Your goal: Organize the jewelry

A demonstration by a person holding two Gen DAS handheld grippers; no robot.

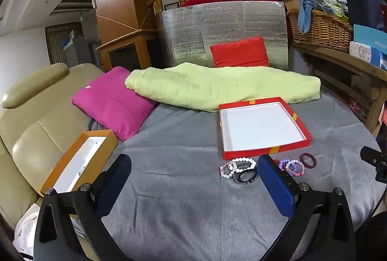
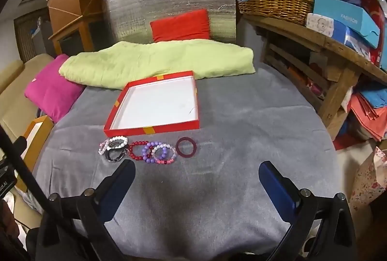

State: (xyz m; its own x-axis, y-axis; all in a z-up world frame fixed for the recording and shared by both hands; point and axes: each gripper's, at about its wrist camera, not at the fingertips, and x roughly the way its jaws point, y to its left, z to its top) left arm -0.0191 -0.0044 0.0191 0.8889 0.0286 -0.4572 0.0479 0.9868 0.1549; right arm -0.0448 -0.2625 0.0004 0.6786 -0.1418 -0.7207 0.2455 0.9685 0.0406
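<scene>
I am looking over a grey cloth-covered table (image 2: 241,120) through both wrist cameras. On it, beyond my tools, sits a shallow red box (image 2: 154,104) with a bare white floor, open at the top. Just in front of its near wall lies a row of bracelets (image 2: 145,149), running left to right along the box's near edge: white and black ones at the left, red and purple beaded ones in the middle, a plain dark red bangle (image 2: 185,146) at the right end, a little apart.

My right gripper (image 2: 197,178) hangs over the cloth with its jaws spread wide and nothing between them; the row lies ahead and slightly left of it. My left gripper (image 1: 193,176), jaws equally wide and empty, has the row ahead and to its right, partly behind its right finger. I judge the right gripper better placed for the bangle.
</scene>
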